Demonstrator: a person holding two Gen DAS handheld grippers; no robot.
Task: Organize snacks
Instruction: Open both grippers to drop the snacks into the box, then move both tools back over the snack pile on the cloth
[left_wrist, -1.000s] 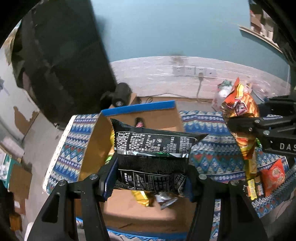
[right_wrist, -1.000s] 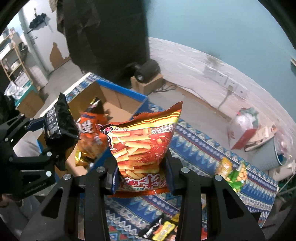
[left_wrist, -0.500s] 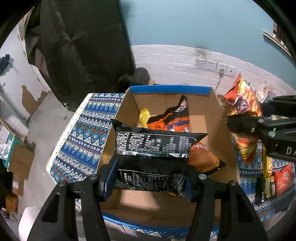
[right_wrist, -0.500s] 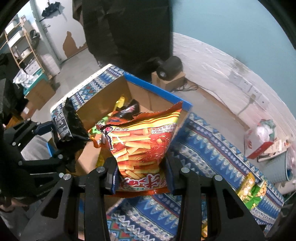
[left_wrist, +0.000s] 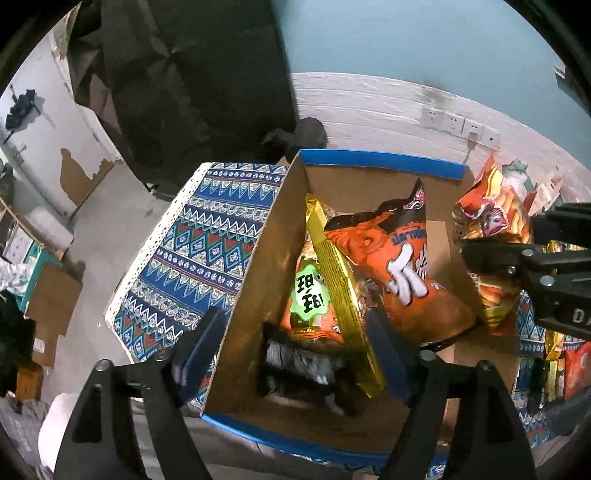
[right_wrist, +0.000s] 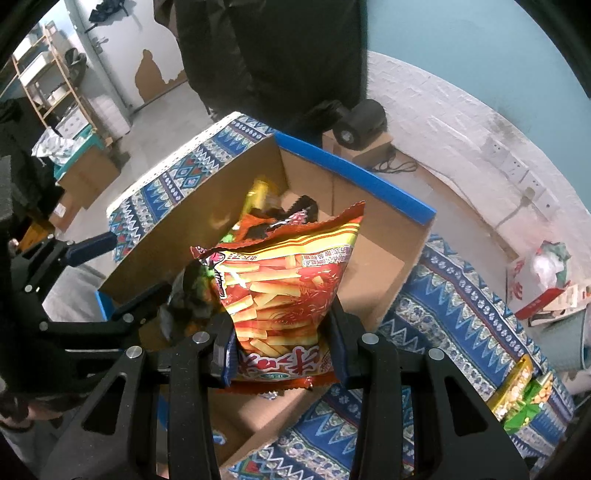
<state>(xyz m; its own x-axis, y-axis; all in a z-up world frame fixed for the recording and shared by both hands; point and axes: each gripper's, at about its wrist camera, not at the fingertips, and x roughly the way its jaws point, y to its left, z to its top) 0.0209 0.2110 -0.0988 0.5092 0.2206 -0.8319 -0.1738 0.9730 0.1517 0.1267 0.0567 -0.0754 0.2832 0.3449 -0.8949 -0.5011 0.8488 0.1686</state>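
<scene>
Cardboard box (left_wrist: 258, 258) with blue-taped rims stands open on a table (left_wrist: 207, 236) covered in a blue patterned cloth, and both claws hang over it. The left claw (left_wrist: 295, 343) is opening, its blue pads spread wide and clear of the black snack packet (left_wrist: 299, 365), which appears blurred between them inside the near left corner of the box. Farther in lie an orange chip bag (left_wrist: 402, 273), a yellow-edged packet (left_wrist: 332, 273) and a bag with a green label (left_wrist: 308, 299). The right claw (right_wrist: 282, 343) is clamped on the lower part of a red-and-yellow bag of fry-shaped snacks (right_wrist: 284, 280), held upright above the near right part of the box. More snack packets (right_wrist: 521, 391) lie on the cloth well to the right. Beyond the table, a white-painted brick wall carries power sockets (left_wrist: 458, 123).
</scene>
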